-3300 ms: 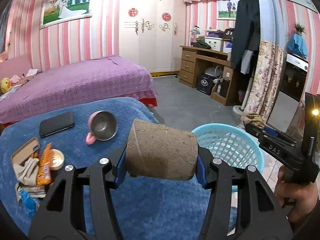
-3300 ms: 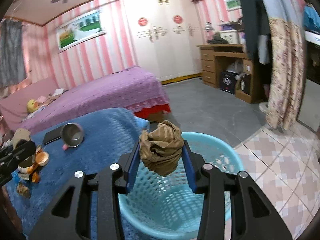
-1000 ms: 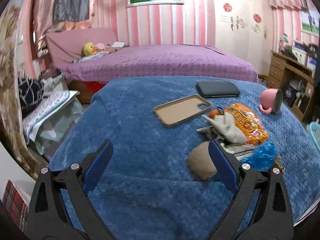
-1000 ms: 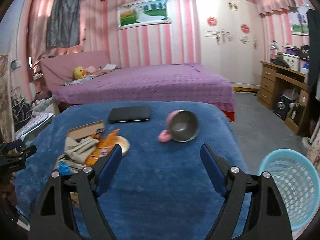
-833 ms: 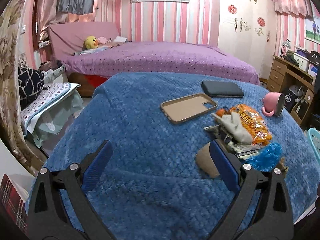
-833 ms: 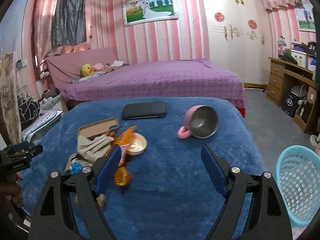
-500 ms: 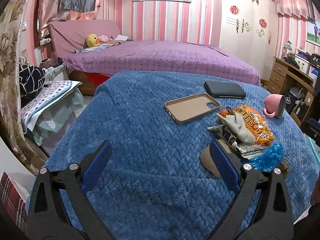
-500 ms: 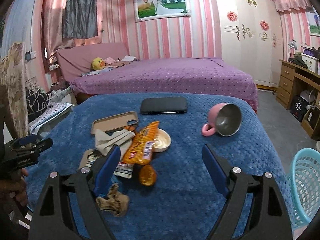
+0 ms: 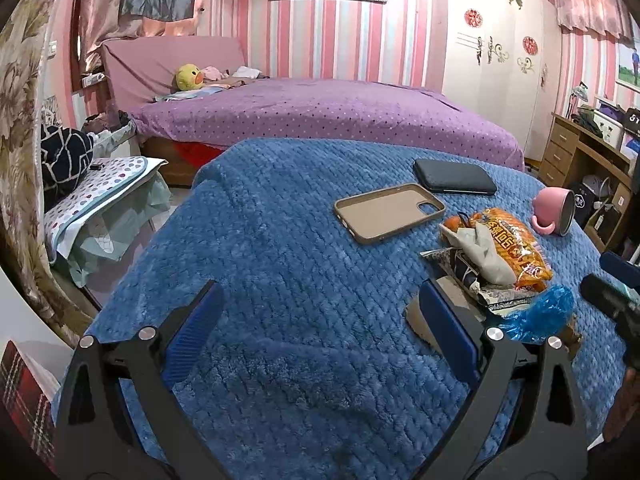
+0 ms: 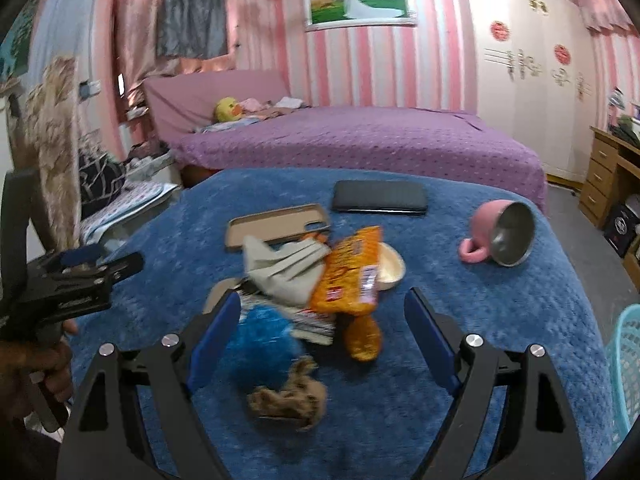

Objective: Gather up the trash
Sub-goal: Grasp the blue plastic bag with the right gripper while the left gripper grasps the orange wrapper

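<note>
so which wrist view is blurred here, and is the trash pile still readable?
Right wrist view: motion-smeared, worst on the blue bag and brown paper wad; the orange snack wrapper is legible only as a shape. Left wrist view: sharp, wrapper print visible. Both show fisheye bending at the edges.

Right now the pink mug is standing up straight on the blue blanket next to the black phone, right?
Not quite. The pink mug is tipped over on its side, its metal inside facing out, as the right wrist view shows. The rest is right: it lies on the blue blanket, near the black phone.
</note>
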Demonstrator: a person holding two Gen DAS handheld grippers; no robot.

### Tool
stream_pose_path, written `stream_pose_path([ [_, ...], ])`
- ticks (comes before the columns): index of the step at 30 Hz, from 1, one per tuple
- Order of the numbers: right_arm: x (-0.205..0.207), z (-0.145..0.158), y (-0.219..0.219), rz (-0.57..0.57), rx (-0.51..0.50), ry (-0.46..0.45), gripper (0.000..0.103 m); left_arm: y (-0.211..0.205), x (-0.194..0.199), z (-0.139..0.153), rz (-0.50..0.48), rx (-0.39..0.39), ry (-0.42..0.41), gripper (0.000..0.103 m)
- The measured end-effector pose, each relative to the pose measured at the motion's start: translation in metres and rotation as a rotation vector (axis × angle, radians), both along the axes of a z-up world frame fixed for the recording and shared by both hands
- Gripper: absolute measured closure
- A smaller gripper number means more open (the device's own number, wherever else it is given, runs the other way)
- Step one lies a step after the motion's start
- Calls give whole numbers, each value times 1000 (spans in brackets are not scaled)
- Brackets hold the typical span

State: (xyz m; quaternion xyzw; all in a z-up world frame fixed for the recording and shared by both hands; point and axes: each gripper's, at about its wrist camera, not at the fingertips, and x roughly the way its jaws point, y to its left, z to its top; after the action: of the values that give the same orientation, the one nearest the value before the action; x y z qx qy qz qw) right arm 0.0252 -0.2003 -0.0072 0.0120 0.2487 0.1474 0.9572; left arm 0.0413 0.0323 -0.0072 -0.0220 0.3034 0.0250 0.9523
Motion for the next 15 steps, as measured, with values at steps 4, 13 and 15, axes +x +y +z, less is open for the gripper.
stream_pose_path([
  [4, 4, -7, 15, 35, -17, 18, 23, 3, 0, -1, 7, -6, 3, 8],
  [13, 15, -25, 38, 123, -37, 114, 84, 5, 0, -3, 3, -4, 9, 8],
  [15, 13, -20, 32, 141, 13, 103, 90, 5, 0, -3, 5, -8, 7, 8],
])
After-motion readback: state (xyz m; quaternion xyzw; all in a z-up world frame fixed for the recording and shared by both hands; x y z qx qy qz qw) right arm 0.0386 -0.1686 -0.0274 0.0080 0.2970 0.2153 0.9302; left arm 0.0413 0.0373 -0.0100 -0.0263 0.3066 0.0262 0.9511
